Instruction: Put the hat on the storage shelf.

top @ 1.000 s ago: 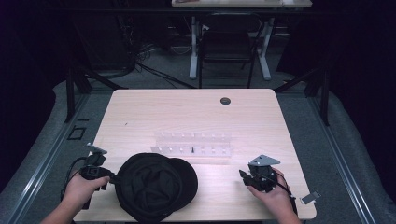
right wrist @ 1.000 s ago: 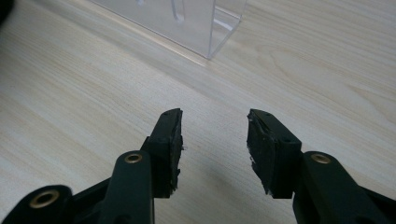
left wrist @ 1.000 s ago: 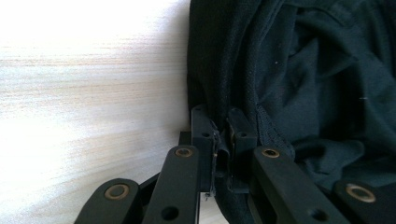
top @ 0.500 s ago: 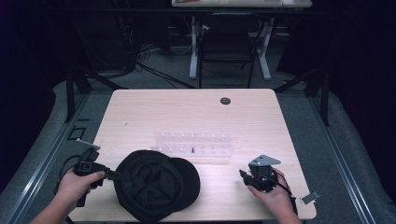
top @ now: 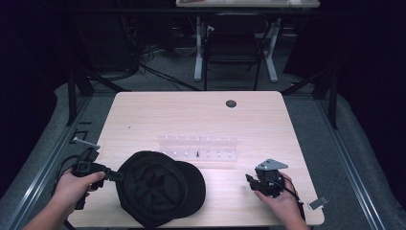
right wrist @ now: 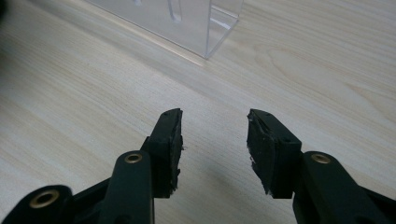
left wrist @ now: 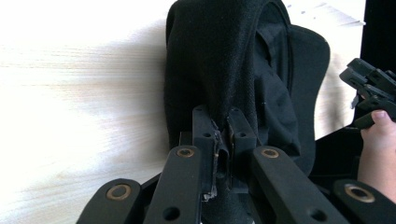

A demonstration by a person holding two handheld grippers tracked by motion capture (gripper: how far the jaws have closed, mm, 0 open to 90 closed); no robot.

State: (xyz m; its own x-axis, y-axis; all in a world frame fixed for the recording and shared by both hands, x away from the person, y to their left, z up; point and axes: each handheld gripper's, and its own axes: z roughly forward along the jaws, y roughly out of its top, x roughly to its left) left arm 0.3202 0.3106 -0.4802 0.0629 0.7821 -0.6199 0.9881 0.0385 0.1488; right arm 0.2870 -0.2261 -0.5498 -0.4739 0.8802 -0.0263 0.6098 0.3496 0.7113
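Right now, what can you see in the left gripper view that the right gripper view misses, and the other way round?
The left gripper view has the black cap, its edge pinched between the left gripper's shut jaws, with the other hand farther off. The right gripper view has the right gripper, open with nothing between its jaws, and a corner of the clear plastic rack. Both views share the pale wooden table.

The high view is dim and soft, the room around the lit worktop nearly black. In the left gripper view the worktop glares white on the left, and the cap casts a soft shadow there. The right gripper view is evenly lit; the near jaws are slightly blurred.
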